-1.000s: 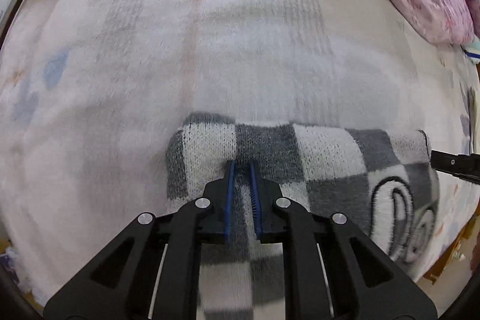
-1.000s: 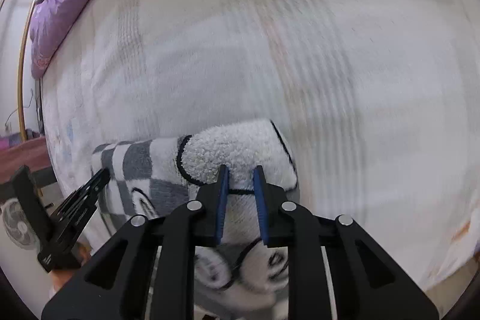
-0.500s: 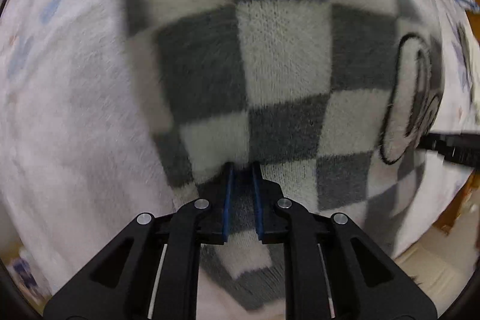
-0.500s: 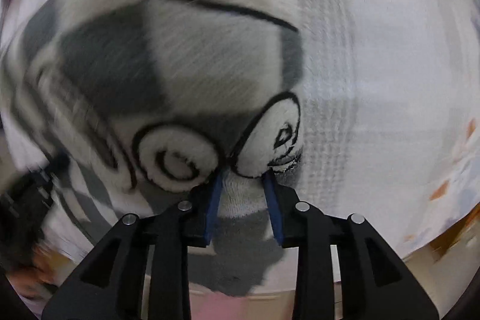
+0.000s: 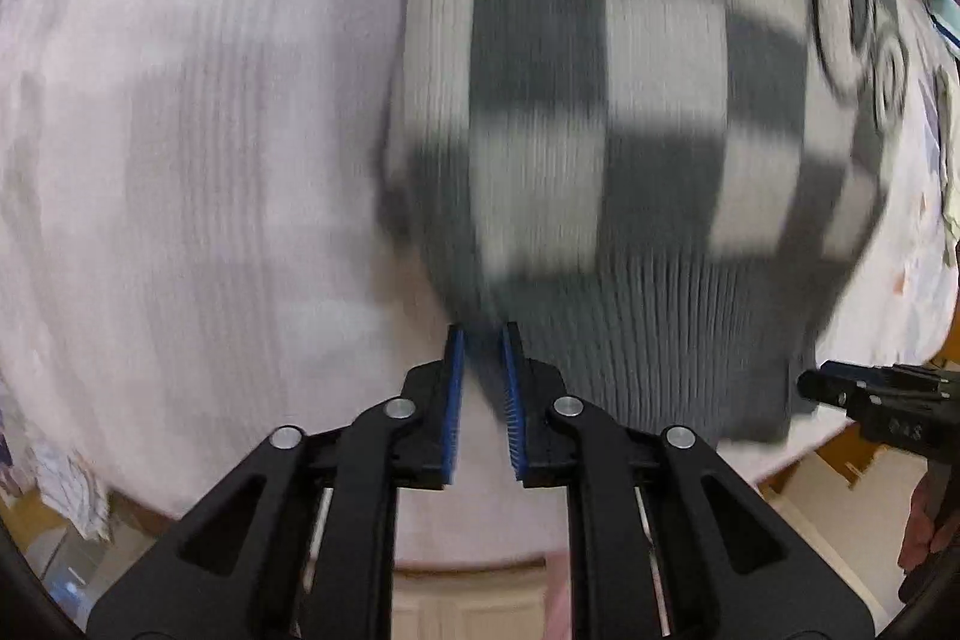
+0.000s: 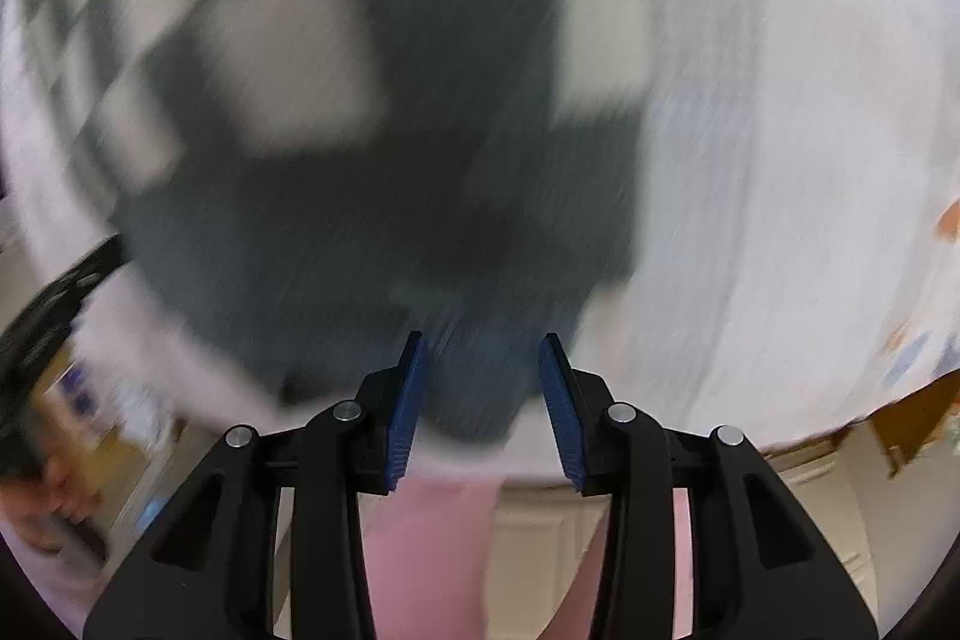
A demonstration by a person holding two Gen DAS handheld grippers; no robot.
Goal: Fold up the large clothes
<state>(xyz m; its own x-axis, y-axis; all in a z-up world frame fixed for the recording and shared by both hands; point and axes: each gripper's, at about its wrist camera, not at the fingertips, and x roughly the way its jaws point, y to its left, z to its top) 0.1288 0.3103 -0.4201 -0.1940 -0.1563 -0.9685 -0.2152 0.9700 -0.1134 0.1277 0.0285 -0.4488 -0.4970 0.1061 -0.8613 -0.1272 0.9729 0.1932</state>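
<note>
Checkered grey-and-white sweater (image 5: pixel 600 112) spread flat on pale bed cover (image 5: pixel 198 130), ribbed grey hem toward bed's near edge. Left gripper (image 5: pixel 482 340): blue pads nearly together, pinching hem fold at sweater's near left corner. Right gripper (image 6: pixel 482 349): jaws opening, dark hem corner between pads, pads clear of cloth on both sides. Right-wrist view heavily blurred. Right gripper also visible in left view, at sweater's near right corner, beside bed edge.

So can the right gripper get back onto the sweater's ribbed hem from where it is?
Probably yes: the right gripper has its jaws opening astride the grey hem of the checkered sweater, with nothing between them but that cloth on the bed.
</note>
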